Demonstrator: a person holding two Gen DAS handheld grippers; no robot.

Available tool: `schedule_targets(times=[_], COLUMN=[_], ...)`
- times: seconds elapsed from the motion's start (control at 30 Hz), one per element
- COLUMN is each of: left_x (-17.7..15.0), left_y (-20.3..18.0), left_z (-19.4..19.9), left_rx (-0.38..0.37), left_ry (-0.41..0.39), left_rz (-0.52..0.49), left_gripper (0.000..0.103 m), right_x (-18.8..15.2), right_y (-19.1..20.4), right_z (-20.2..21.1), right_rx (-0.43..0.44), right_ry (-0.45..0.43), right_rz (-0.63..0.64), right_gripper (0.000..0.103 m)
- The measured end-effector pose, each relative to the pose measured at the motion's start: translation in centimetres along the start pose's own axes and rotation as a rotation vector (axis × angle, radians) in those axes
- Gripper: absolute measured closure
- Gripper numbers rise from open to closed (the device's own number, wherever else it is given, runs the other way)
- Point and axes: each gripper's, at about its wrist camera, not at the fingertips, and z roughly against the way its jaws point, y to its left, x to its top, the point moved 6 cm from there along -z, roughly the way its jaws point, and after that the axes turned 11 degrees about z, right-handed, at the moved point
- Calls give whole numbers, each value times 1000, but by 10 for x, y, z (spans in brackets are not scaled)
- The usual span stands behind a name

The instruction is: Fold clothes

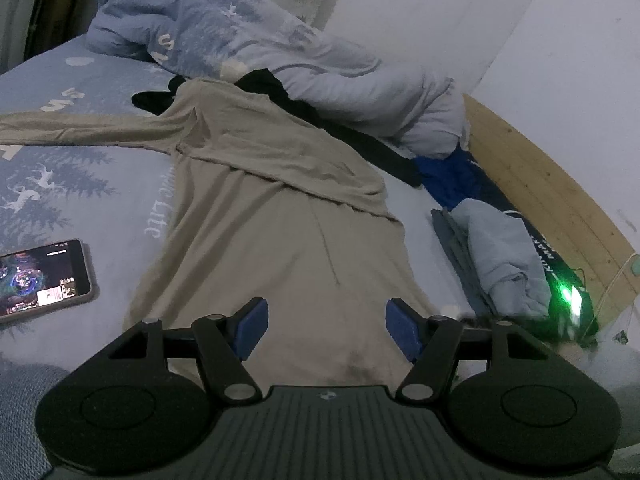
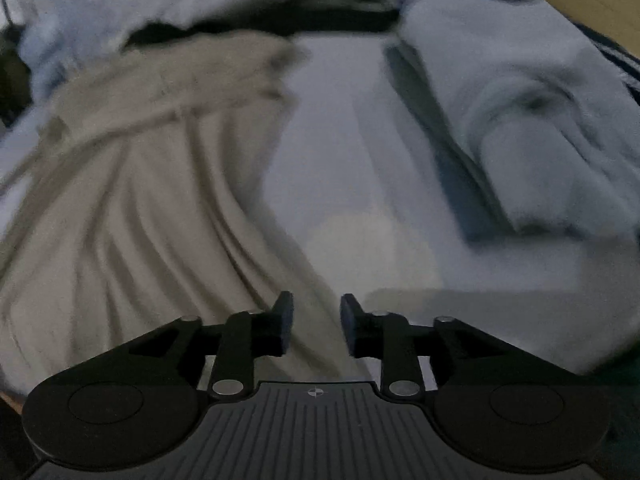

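Underneath, blue printed bedsheet (image 1: 60, 184), wooden headboard (image 1: 552, 184).

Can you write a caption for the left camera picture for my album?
Open left gripper above a beige shirt spread on the bed, phone beside it.

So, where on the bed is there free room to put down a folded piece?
The clearest bare patch of sheet lies between the beige garment and the folded light-blue pile. A smaller strip runs between the beige garment and the phone. The far end is crowded: the bunched duvet, black clothing and a blue garment.
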Motion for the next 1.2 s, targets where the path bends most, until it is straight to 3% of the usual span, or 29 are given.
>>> schedule_targets(times=[0.13, 0.27, 0.5, 0.57, 0.63, 0.73, 0.8, 0.87, 0.93, 1.0, 1.03, 1.17, 1.2], left_x=[3, 6, 12, 14, 15, 17, 18, 20, 23, 27, 31, 55, 64], left_y=[-2, -2, 1, 4, 6, 9, 12, 17, 23, 34, 40, 76, 88], left_z=[3, 3, -3, -6, -9, -10, -7, -4, -2, 2, 6, 27, 34], left_rx=[1, 14, 38, 43, 48, 53, 53, 52, 52, 55, 59, 89, 102], left_ry=[-23, -35, -50, -50, -48, -52, -67, -79, -91, -113, -136, -257, -297], left_rz=[-1, 2, 36, 51, 66, 76, 86, 102, 126, 165, 186, 261, 285], left_gripper=[33, 33, 33, 33, 33, 33, 33, 33, 33, 33, 33, 33, 33], right_x=[52, 89, 104, 107, 107, 110, 114, 115, 114, 114, 115, 118, 120], right_y=[9, 4, 9, 14, 20, 22, 16, 8, 8, 8, 8, 7, 8], right_z=[-43, -99, -139, -141, -143, -146, -145, -145, -142, -135, -128, -80, -64], right_rx=[47, 65, 85, 111, 94, 37, -49, -34, -44, -83, -95, -99, -96], right_ry=[-59, -41, 8, 7, 20, 38, 39, 50, 65, 66, 48, -36, -66], right_rz=[26, 10, 59, 87, 151, 222, 235, 183, 178, 179, 170, 134, 127], right_gripper=[71, 71, 69, 74, 101, 101, 101, 100, 91, 48, 39, 37, 33])
